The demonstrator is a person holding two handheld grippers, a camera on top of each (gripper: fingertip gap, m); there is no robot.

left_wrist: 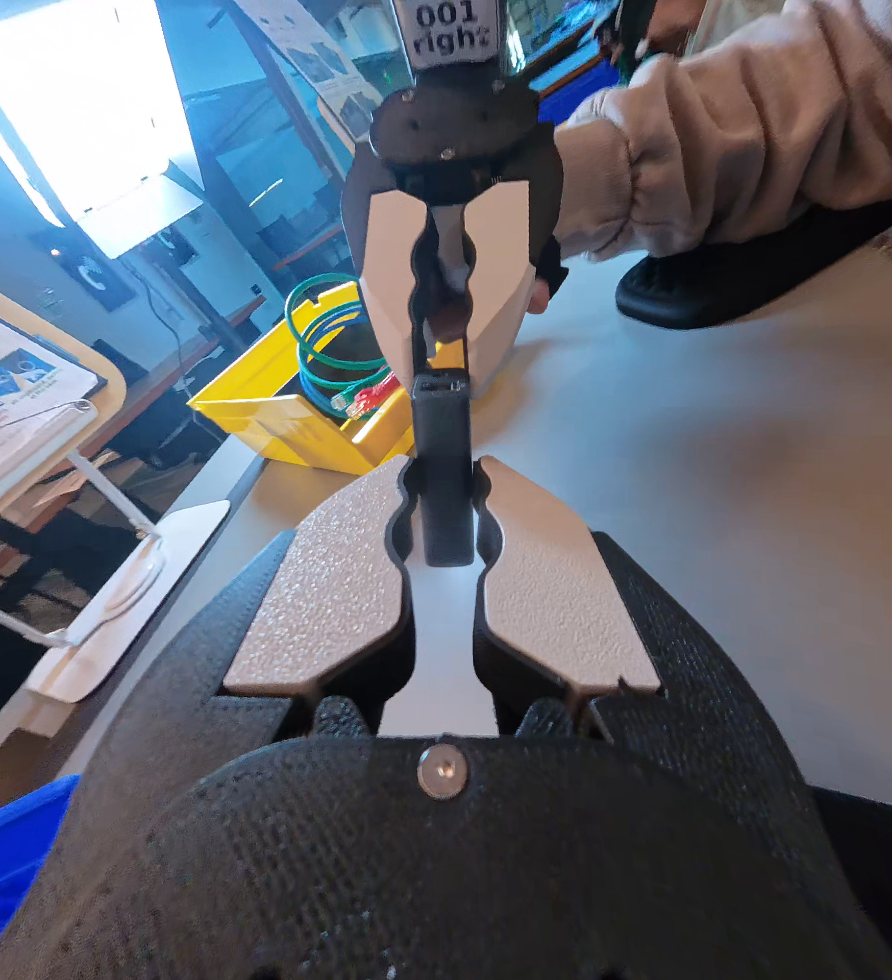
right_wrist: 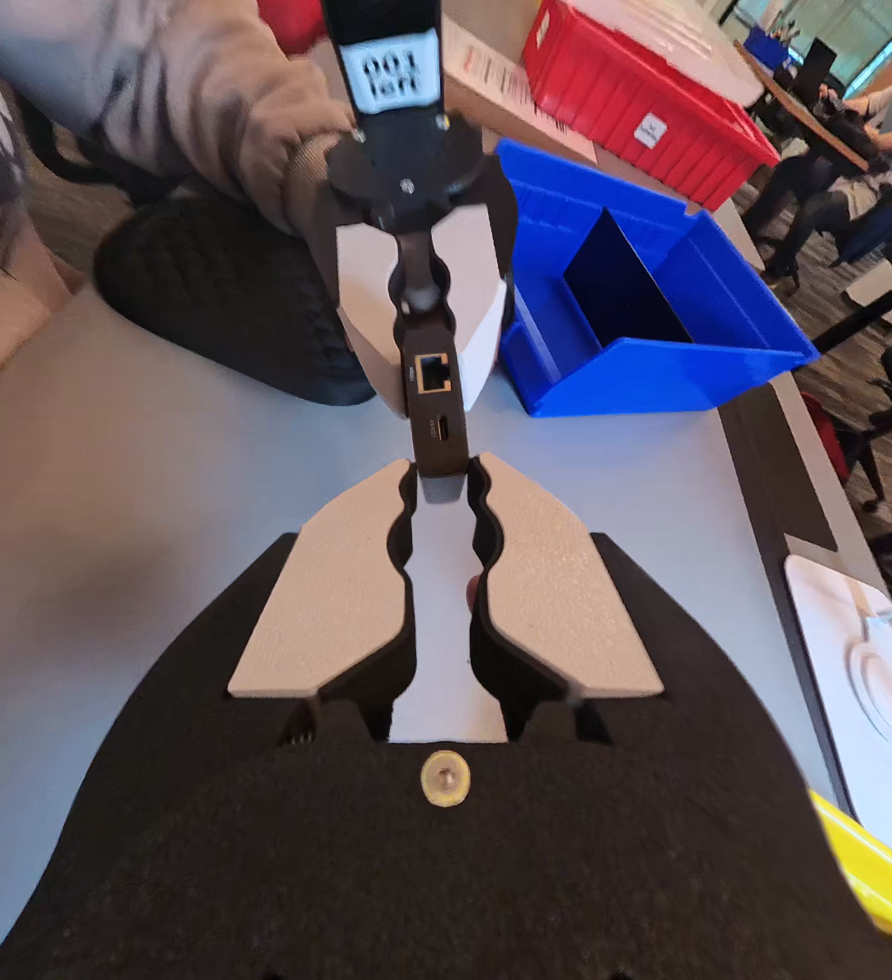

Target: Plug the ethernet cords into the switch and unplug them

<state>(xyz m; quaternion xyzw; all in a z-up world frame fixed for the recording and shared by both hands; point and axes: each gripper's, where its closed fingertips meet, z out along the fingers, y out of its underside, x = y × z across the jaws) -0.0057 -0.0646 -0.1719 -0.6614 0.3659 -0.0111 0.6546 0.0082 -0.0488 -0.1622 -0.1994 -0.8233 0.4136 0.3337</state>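
A small black switch (left_wrist: 443, 477) is held above the grey table (left_wrist: 698, 477) between my two grippers, which face each other. My left gripper (left_wrist: 443, 466) is shut on its near half. My right gripper (right_wrist: 441, 464) is closed on its other end and shows farther off in the left wrist view (left_wrist: 439, 366). The side of the switch (right_wrist: 436, 403) facing the right wrist view has an empty ethernet port (right_wrist: 433, 374). Green and blue ethernet cords (left_wrist: 327, 360) with red plugs (left_wrist: 380, 392) lie coiled in a yellow bin (left_wrist: 274, 419). No cord is in either gripper.
A blue bin (right_wrist: 645, 329) stands by the left gripper, with a red bin (right_wrist: 645, 95) behind it. A black padded rest (left_wrist: 751, 281) and a person's beige sleeve (left_wrist: 751, 132) are to the right. A document stand (left_wrist: 20, 397) with a white base (left_wrist: 141, 572) sits at the table's left edge. The tips of both grippers are at nearly the same place. Left tips and right tips are each some 25 centimeters from the black padded rest (left_wrist: 751, 281).
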